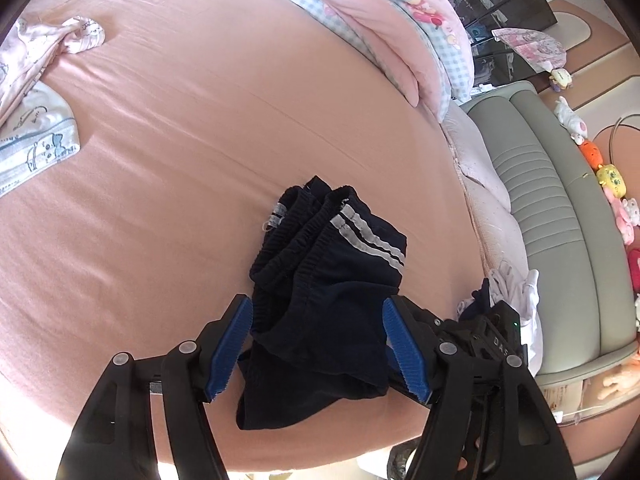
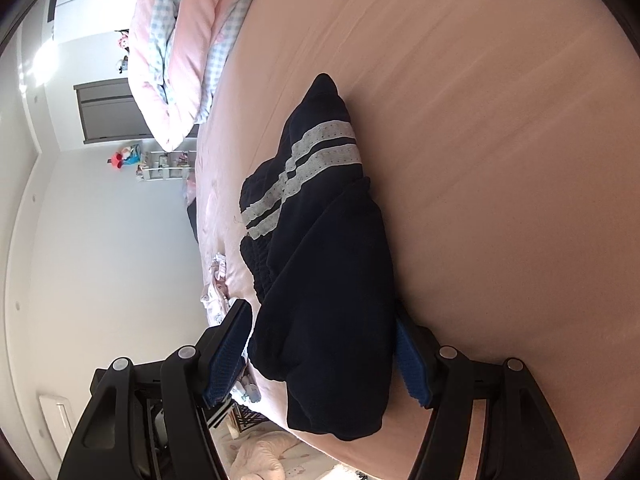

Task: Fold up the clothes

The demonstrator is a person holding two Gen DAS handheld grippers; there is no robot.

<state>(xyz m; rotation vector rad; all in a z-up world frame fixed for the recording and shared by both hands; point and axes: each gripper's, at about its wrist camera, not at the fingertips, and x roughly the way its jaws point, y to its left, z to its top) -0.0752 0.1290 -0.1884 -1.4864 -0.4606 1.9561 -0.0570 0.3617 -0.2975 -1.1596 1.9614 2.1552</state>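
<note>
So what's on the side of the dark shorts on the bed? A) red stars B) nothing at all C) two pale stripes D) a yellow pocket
C: the navy shorts on the pink bed sheet carry two pale stripes running down the side, seen in both views.

Left tool [image 1: 316, 350] jaws apart, right tool [image 2: 326, 354] likewise

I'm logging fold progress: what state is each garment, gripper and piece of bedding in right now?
navy shorts: bunched on the bed, not flat, not yet neatly folded.
left gripper: open, shorts between its pads.
right gripper: open, shorts between its pads.
pink sheet: spread, lightly creased.
pink duvet: folded back in a heap.
printed clothes: crumpled, unfolded.
</note>
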